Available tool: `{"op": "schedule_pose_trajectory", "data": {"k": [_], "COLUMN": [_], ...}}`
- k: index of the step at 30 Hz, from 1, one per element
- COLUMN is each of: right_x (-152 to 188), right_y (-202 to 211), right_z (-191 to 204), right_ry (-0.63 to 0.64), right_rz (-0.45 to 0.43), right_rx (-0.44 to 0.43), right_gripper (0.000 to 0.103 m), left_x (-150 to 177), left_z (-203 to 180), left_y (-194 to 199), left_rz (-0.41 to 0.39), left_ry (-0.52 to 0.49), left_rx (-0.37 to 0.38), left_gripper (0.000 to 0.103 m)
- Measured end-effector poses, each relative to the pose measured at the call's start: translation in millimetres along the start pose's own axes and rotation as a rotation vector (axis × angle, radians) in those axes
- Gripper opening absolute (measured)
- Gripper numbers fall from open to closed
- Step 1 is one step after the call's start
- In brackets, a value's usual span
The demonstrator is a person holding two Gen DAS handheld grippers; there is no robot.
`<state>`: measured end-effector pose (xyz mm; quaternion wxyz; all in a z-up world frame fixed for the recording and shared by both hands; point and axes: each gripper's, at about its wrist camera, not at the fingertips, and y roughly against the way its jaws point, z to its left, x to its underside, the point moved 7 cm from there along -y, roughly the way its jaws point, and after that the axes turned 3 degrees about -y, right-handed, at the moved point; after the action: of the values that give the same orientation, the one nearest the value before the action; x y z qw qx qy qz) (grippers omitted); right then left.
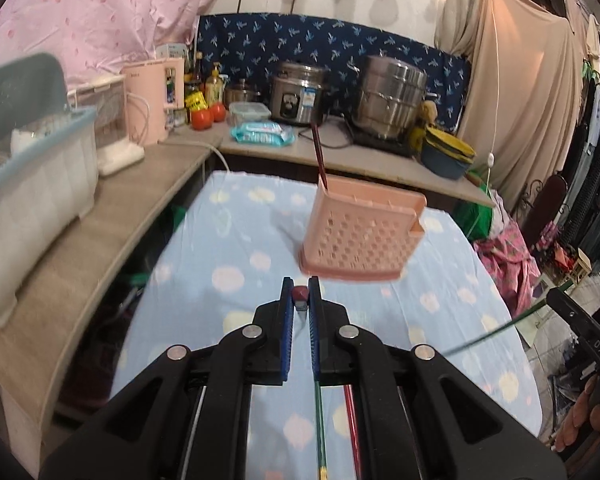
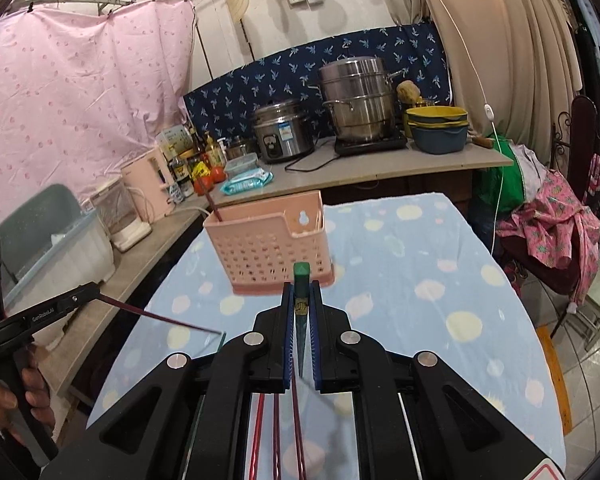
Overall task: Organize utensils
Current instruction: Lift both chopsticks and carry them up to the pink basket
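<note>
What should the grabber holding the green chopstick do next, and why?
Probably carry it forward until it is over the pink basket, then lower it in. The right gripper is shut on the green chopstick, the basket stands just ahead on the blue cloth, and one dark red chopstick already stands inside.

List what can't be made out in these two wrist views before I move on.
- Pink utensil basket, left wrist view: its inside is hidden by the perforated front wall; only one dark red chopstick sticks out.
- Green chopstick, right wrist view: its lower length is hidden under the right tool.
- Loose chopsticks on the tablecloth, left wrist view: the tool body hides their count.
</note>
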<state>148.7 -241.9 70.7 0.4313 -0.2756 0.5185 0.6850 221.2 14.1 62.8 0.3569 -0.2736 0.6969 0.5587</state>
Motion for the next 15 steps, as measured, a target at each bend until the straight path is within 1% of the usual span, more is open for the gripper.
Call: {"op": "schedule_pose_trajectory", "data": {"k": [2,6,15], "right_x": [-14.2,-44.1,-120.3], "right_y": [-3.1,-8.8,-24.8], "right_z": [-0.4,-1.0,9.2], "right_ry": [0.003,-0.009,-0.04], "right_rz": [-0.021,-0.065,-0.171], "right_rx": [0.003,-0.006,-0.044], "right_gripper": [0.007,0.007,0.007], "left_x": [-16.7,-46.8,-127.4], "left_z": [-0.1,-4.4,-26.3], "left_y": [-3.8,-5.9,4.8], "left_rz": [-0.02,-0.061,-0.191], "left_ry": [-0.006,-0.014,-0.013], "left_rx": [-0.008,-0.001,0.055], "left_gripper": [0.007,0.007,0.007]}}
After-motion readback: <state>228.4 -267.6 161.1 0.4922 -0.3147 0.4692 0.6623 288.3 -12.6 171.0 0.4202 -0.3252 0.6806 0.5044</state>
